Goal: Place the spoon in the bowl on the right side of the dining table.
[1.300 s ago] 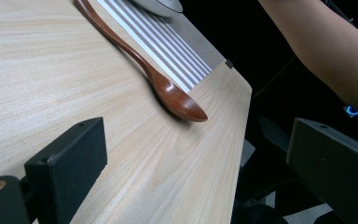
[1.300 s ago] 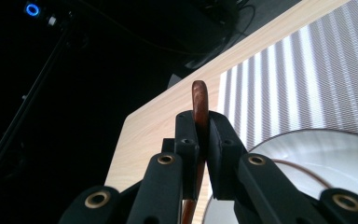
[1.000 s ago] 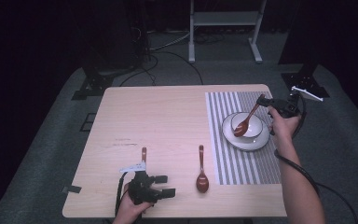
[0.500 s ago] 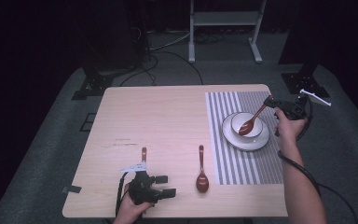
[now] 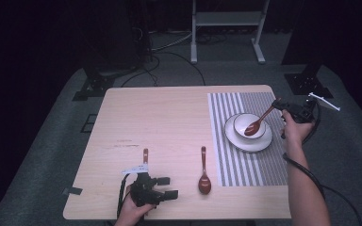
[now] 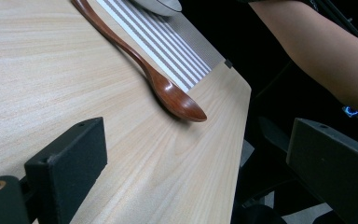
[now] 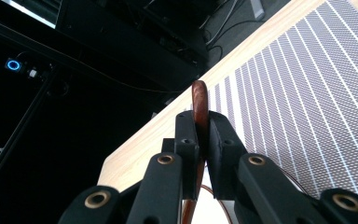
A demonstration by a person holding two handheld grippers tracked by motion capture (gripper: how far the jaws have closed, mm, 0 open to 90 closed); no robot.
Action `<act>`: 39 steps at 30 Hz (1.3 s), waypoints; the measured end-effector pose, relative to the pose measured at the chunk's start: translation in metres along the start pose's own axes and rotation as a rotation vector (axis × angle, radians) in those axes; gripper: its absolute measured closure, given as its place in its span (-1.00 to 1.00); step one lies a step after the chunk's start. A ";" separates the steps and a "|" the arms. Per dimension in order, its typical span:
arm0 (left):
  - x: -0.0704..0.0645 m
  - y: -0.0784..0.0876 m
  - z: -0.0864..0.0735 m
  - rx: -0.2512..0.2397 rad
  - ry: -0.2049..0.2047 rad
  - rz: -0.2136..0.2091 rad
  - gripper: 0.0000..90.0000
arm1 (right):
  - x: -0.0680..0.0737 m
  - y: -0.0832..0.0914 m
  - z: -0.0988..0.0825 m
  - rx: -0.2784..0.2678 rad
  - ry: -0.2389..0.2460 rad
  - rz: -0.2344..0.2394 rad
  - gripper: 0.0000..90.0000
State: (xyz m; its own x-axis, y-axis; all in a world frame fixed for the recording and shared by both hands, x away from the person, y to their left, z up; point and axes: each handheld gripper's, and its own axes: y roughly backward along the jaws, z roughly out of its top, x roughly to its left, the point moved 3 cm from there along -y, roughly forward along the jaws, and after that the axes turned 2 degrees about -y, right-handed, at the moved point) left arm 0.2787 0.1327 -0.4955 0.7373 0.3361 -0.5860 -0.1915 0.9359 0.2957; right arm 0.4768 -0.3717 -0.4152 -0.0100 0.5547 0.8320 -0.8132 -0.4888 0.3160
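Right gripper [image 5: 279, 104] is clamped on the spoon [image 5: 258, 122], bowl end down in the white bowl [image 5: 249, 125]; next, release it there, while the left gripper [image 5: 167, 187] waits, jaws wide.

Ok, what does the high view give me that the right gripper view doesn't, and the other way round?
High view alone: the whole table, the bowl on its plate, the held spoon's head resting in that bowl, a loose spoon near the front edge, another spoon handle by the left gripper, whose jaws stand open.

Right gripper view alone: the right gripper close up, both pads clamped on the spoon handle.

Shared: the striped mat, the held spoon and the right gripper.
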 end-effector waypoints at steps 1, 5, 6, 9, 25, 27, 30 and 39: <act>0.000 0.000 0.000 -0.001 -0.001 0.000 -0.92 | -0.001 0.000 0.000 -0.001 0.002 -0.002 0.85; 0.001 0.000 0.000 -0.002 -0.001 0.000 -0.92 | -0.004 -0.002 -0.003 0.004 0.012 -0.012 0.84; 0.001 0.000 0.000 -0.002 -0.001 -0.001 -0.92 | -0.005 -0.002 -0.003 0.005 0.014 -0.013 0.84; 0.000 -0.001 0.000 -0.002 0.000 0.000 -0.92 | -0.007 -0.003 -0.005 0.011 0.023 -0.022 0.84; 0.002 -0.001 0.000 -0.003 0.010 -0.002 -0.92 | -0.020 -0.010 -0.014 0.062 0.030 -0.019 0.63; 0.002 -0.002 0.000 -0.004 0.012 -0.002 -0.92 | -0.020 -0.010 -0.016 0.071 0.034 -0.025 0.61; 0.002 -0.002 0.000 -0.004 0.011 -0.001 -0.92 | -0.022 -0.010 -0.018 0.080 0.038 -0.023 0.54; 0.003 -0.001 0.002 -0.003 0.008 -0.001 -0.92 | -0.023 -0.007 -0.024 0.098 0.050 0.006 0.38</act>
State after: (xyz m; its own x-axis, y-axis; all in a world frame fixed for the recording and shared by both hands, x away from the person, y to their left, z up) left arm 0.2824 0.1325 -0.4967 0.7324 0.3355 -0.5924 -0.1923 0.9366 0.2927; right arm 0.4692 -0.3651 -0.4476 -0.0458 0.5831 0.8111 -0.7524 -0.5543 0.3559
